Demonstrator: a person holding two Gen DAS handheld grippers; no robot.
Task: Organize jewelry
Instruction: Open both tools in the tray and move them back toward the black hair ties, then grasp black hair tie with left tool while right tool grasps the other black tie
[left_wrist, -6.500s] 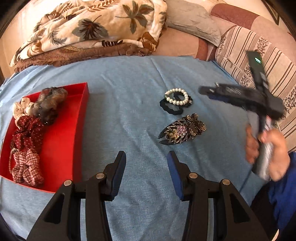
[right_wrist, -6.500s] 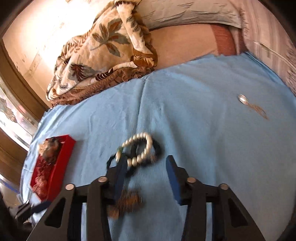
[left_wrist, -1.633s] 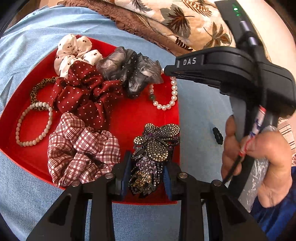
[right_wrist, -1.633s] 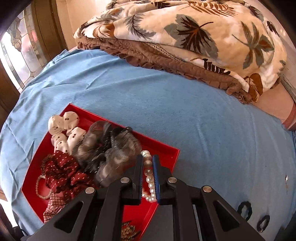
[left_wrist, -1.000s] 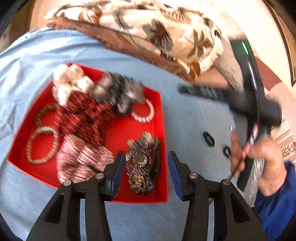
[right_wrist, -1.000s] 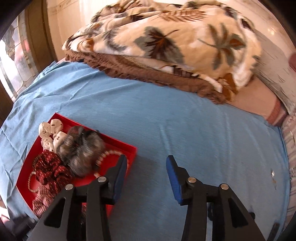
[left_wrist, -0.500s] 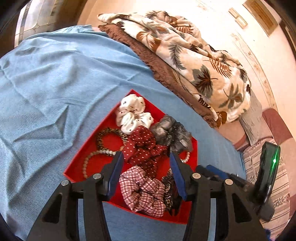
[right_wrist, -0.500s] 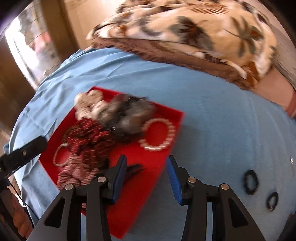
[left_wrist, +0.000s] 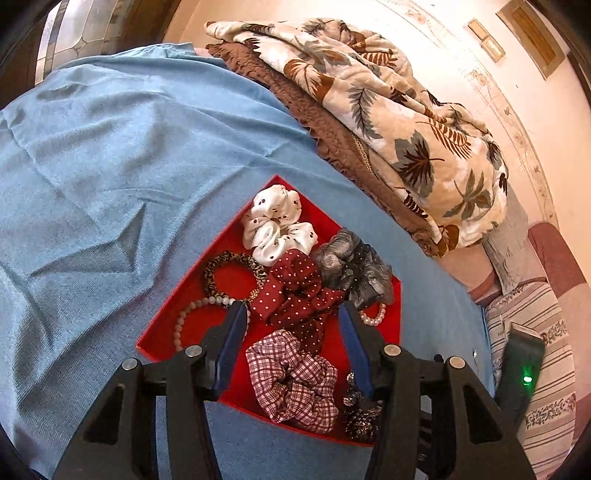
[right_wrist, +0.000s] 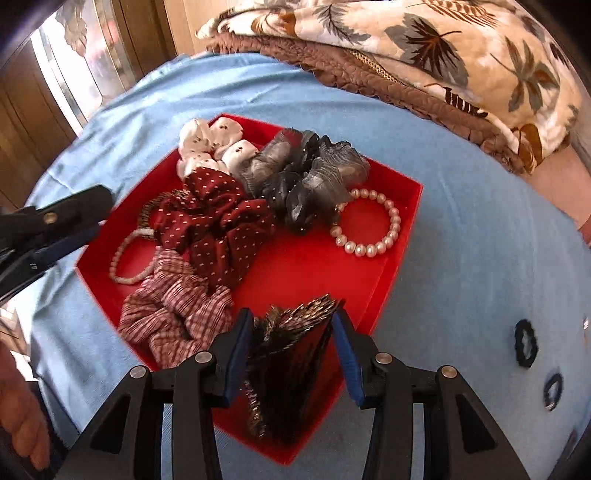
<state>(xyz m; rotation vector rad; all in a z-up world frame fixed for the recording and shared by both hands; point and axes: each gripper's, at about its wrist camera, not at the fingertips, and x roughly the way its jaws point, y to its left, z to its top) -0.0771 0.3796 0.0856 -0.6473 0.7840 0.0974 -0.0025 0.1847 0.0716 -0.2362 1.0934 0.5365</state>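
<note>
Fingers of both grippers (left_wrist: 291, 334) (right_wrist: 291, 338) spread wide, empty, above the red tray (right_wrist: 402, 225).

red tray (right_wrist: 400, 236) on blue cloth (right_wrist: 461, 192), beaded hair clip (right_wrist: 291, 354) between spread fingers (right_wrist: 240, 347)

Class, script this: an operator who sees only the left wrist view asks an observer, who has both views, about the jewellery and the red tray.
Operator: Is anything outside the red tray?
Observer: Yes. Two small black hair ties lie on the blue cloth beside it.
Operator: My tool hides most of the white pearl bracelet. Is it inside?
Observer: It lies as a full loop on the tray floor, next to the grey scrunchie.
Operator: And the right tool?
Observer: Open, over the dark beaded hair clip at the tray's near corner.
</note>
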